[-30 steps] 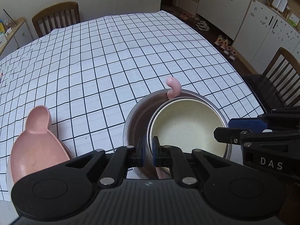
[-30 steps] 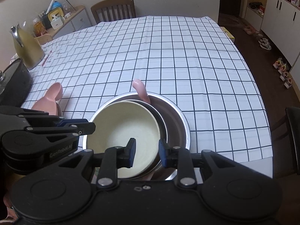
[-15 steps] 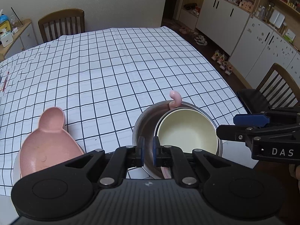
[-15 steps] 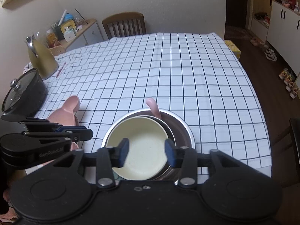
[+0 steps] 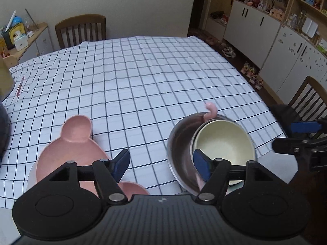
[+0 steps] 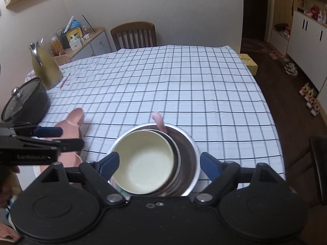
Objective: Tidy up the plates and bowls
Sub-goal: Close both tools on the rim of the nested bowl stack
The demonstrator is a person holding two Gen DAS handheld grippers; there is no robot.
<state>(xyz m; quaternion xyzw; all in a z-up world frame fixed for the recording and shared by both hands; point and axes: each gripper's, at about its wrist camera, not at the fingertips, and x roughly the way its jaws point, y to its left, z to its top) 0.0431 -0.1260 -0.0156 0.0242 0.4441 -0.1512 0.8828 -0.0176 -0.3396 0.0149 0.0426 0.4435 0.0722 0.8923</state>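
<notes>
Both grippers stand over the near edge of the table point(image 5: 155, 77), each with nothing between its fingers. The left gripper point(image 5: 161, 164) has just been opening: a second ago its pads were all but closed at the near rim of the steel bowl point(image 5: 179, 143), and now they stand moderately wide and clear of it, one pad over the cloth between the pink plate point(image 5: 69, 149) and the steel bowl, the other over that bowl's near rim. The right gripper point(image 6: 157, 164) has likewise just been opening, from a narrow gap to a wide one; its left pad hangs over the near rim of the cream bowl point(image 6: 143, 163), its right pad just outside the steel bowl point(image 6: 188, 159). The cream bowl sits nested inside the steel bowl, pushed toward one side, with a pink handle point(image 5: 209, 110) rising from between them at the far rim. Compared with the earlier views, the stack appears smaller and farther below the fingers, so both hands seem to have lifted away. Judged from this, the nesting step is complete and released. The pink plate, lying under the left gripper's left finger, on top of a pale dish, looks the likeliest piece to sort next.
</notes>
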